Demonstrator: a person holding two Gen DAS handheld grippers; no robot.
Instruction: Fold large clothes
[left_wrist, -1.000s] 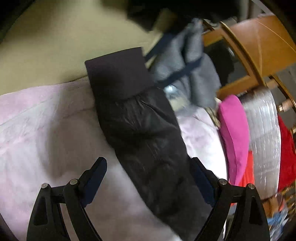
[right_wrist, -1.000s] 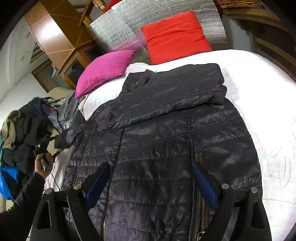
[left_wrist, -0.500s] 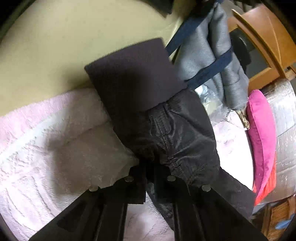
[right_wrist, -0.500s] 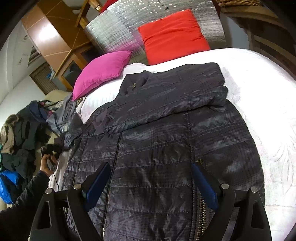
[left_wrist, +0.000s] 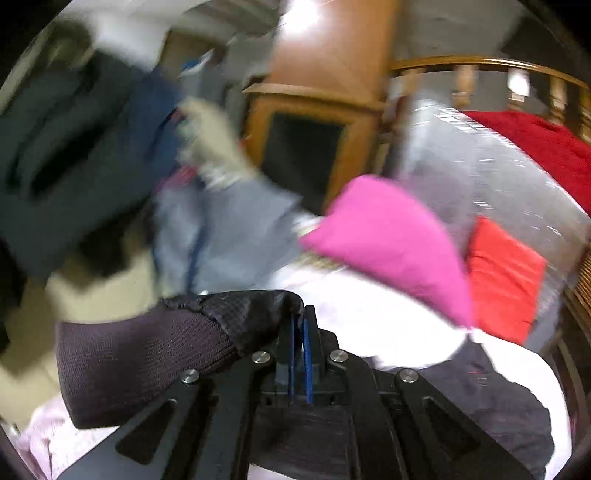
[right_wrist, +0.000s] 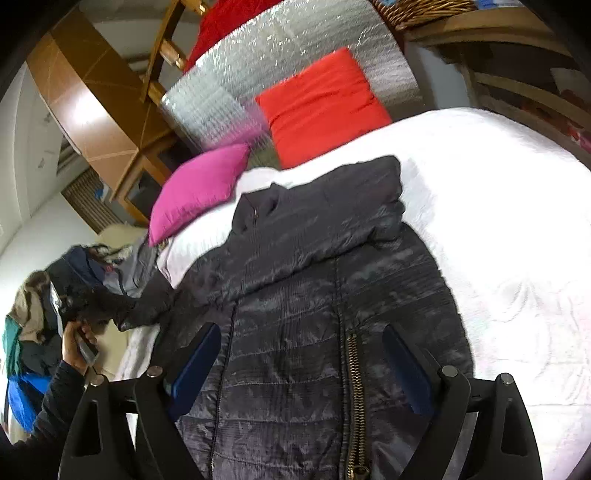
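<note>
Since a second ago, the left gripper has clamped together on the sleeve near its knit cuff and lifted it off the white bed. Across that bed lies the dark quilted jacket, one sleeve already folded over its chest. Just above its zipper, the right gripper hovers with fingers apart. A pink pillow sits near the collar.

A bed with a white, textured cover carried everything. A dark quilted jacket lay spread flat on it, zipper up, one sleeve folded across the chest. At the head end a magenta pillow and a red pillow rested against a silver quilted panel. The bed's left edge was blurred, possibly overhung by the jacket.
</note>
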